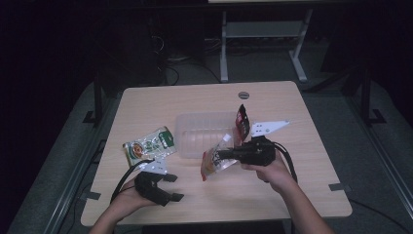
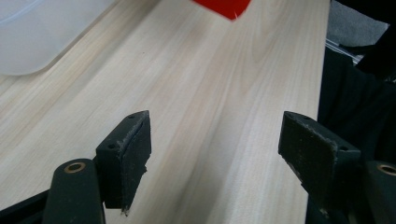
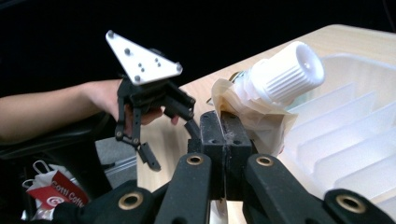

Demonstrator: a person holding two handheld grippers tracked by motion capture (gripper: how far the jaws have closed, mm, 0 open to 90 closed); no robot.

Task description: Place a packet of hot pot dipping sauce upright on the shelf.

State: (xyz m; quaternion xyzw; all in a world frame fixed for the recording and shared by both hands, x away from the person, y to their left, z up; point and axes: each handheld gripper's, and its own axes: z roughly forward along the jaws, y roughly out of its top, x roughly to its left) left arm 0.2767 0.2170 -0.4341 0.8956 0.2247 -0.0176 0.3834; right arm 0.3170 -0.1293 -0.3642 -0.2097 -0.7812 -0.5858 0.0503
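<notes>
My right gripper is shut on a soft pouch with a white screw cap and a red lower edge, held above the table in front of the clear plastic container. In the right gripper view its jaws pinch the pouch's neck just below the cap. My left gripper stands open near the table's front left with nothing between its pads, over bare wood. A green snack packet lies flat left of the container. A dark red packet stands at the container's right edge.
The ribbed container is close on the right in the right gripper view, with the left gripper and its hand farther off. A red and white bag lies below the table's edge. A grommet sits near the far edge.
</notes>
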